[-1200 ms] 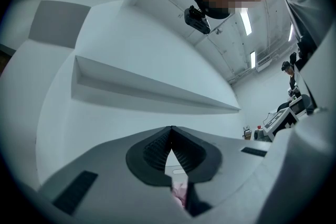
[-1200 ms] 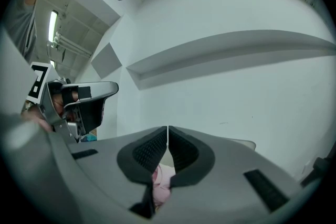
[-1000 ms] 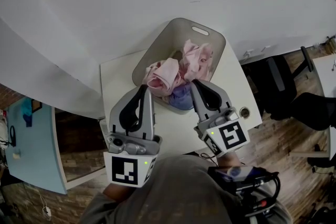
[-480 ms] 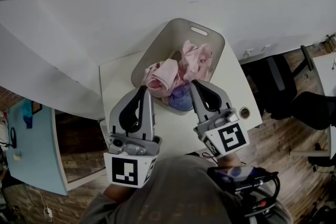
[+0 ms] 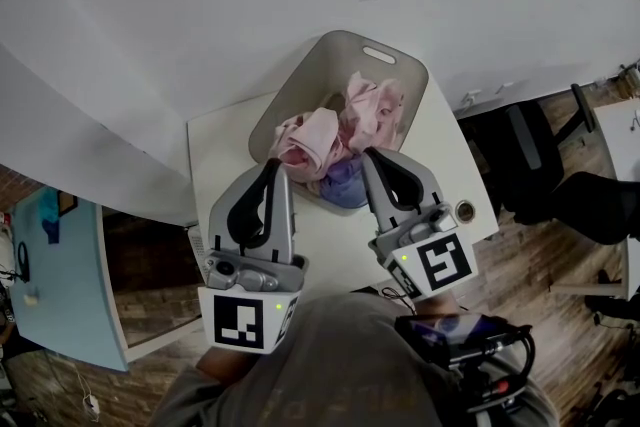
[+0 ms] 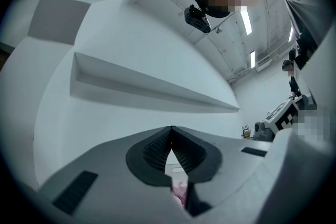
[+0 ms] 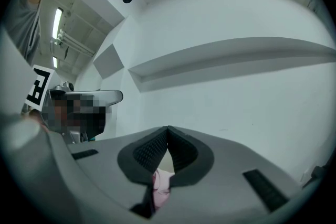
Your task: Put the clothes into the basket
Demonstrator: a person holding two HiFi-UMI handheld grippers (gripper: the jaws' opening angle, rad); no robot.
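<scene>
- head view: the grey basket [image 5: 385,65] sits mid-frame on a white table [image 5: 225,155], with pink clothes [image 5: 320,140] piled inside. the left gripper [image 5: 272,167] and right gripper [image 5: 372,158] point at its near rim.
- left gripper view: jaw tips meet, nothing clamped.
- right gripper view: jaws together, empty.
</scene>
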